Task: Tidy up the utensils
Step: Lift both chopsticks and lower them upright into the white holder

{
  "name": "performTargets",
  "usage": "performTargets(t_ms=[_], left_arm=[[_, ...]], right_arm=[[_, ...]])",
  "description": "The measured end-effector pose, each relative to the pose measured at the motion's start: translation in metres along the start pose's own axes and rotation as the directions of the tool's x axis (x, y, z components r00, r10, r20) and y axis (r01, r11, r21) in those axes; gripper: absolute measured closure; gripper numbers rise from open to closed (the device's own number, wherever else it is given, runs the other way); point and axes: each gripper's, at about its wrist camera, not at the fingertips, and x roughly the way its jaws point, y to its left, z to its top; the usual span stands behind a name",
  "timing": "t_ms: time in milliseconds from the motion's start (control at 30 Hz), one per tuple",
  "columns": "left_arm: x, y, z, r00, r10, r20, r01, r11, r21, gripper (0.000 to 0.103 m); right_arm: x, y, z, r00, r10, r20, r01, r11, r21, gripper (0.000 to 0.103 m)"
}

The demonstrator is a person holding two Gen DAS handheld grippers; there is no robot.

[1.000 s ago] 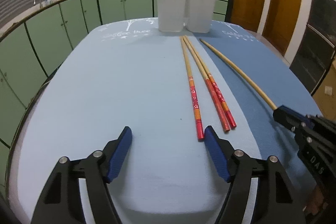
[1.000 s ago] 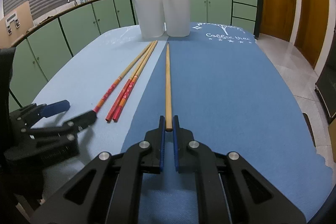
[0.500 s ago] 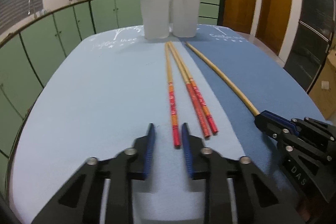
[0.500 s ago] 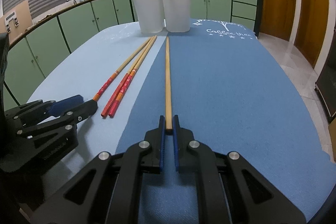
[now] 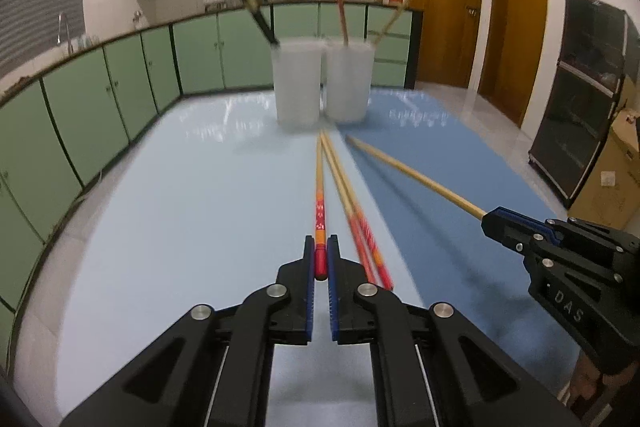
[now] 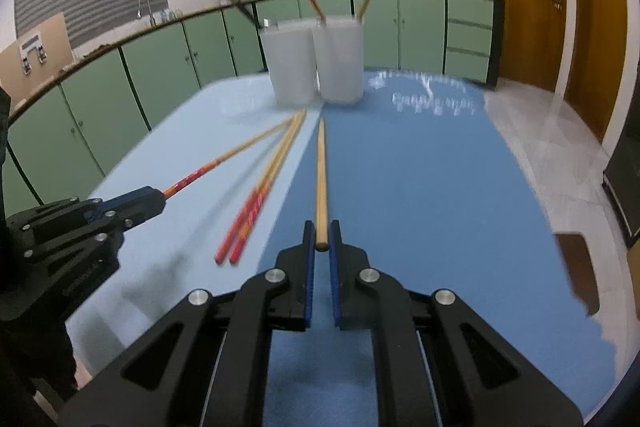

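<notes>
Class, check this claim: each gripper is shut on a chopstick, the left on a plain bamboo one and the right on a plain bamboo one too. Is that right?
Not quite. The left gripper is shut on a red-handled chopstick, as the left wrist view shows. The right gripper does hold the plain bamboo chopstick.

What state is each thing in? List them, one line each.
left gripper: shut on the red-ended chopstick
right gripper: shut on the plain bamboo chopstick
red chopstick pair: lying loose on the table
two white holders: upright, chopsticks standing inside
</notes>
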Motion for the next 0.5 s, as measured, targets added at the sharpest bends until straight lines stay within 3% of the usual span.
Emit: performTargets(t_ms=[200, 500], left_arm=[[-0.034, 0.006, 0.04, 0.994, -0.012, 0.106, 0.011, 1.0, 0.007, 0.097], [-0.057, 0.01, 0.088, 0.98, -0.051, 0.194, 0.049, 0.999, 0.014, 0.097]], right_arm=[[-0.026, -0.008, 0.04, 0.998, 0.017, 0.067, -0.017, 1.0, 0.0, 0.097], [-0.054, -0.015, 0.1, 0.987, 0.068, 0.145, -0.067, 0.998, -0.014, 0.097]])
